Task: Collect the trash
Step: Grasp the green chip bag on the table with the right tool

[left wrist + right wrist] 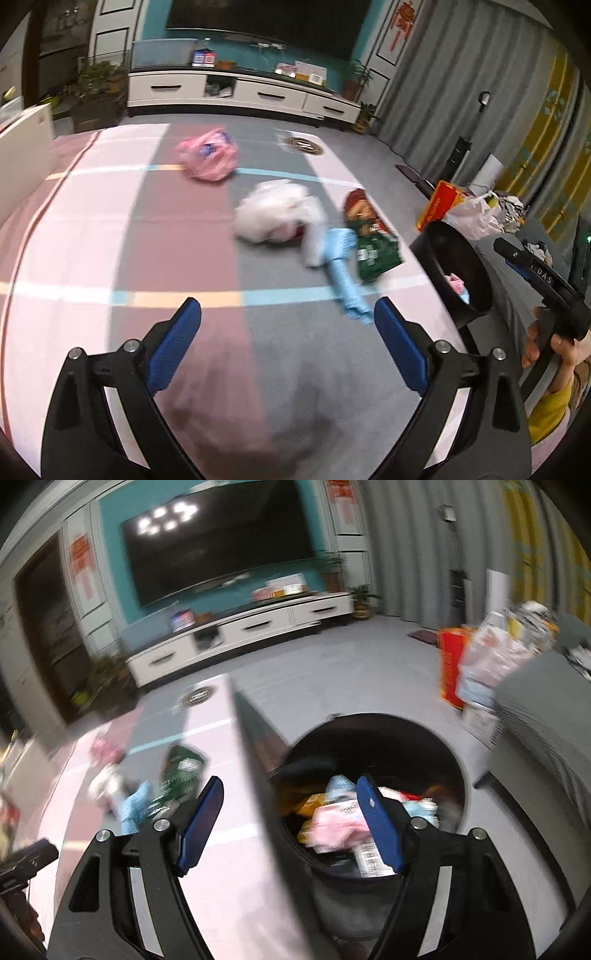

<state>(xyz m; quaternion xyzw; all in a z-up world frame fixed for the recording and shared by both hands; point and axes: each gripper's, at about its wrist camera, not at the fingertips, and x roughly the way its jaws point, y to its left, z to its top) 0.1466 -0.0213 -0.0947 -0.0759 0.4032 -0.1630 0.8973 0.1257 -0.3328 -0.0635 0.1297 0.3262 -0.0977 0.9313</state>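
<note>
On the striped table (110,229) lie a pink plastic bag (208,157), a white crumpled bag (273,214), a light blue glove (345,277) and a green and red snack packet (369,240). My left gripper (288,314) is open and empty, above the table just short of the glove. My right gripper (290,797) is open and empty, above the table edge and the rim of a black bin (452,760) holding several wrappers. The bin also shows in the left wrist view (458,266), right of the table. The glove (135,805) and packet (181,771) show in the right wrist view.
A round dark coaster (304,146) sits at the table's far edge. A grey sofa (535,716) stands right of the bin. Red and white bags (461,206) are piled on the floor beyond. A white TV cabinet (240,92) lines the far wall.
</note>
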